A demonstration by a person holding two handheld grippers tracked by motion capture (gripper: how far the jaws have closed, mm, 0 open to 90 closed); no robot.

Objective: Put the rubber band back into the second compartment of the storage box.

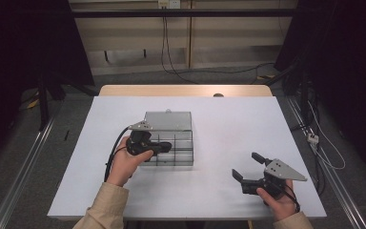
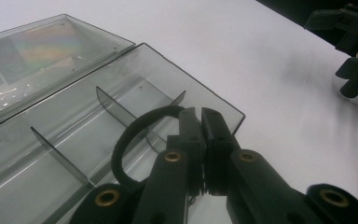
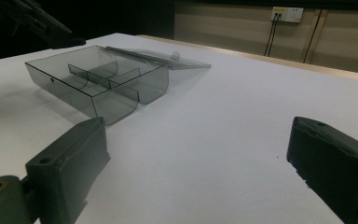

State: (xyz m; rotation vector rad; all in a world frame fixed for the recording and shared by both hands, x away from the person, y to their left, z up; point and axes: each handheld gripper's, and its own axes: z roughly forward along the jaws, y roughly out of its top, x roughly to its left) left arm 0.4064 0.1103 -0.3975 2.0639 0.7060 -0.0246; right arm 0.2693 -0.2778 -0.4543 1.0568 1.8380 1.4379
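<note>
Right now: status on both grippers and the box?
Left gripper shut on a black band, over the box. Right gripper open, off to the side. Box lid open, compartments look bare. Nothing in the way.

Right gripper [image 3: 200,172] fingers wide apart; clear divided box [image 3: 98,79] beyond, lid open.

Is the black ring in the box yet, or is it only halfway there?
Partway. Done: the clear compartment box sits on the table with its lid flipped open. In hand: the left hand-held gripper is shut on a black ring, holding it over the compartments. Left: letting the ring go inside. The right hand-held gripper rests open, off to the side.
</note>
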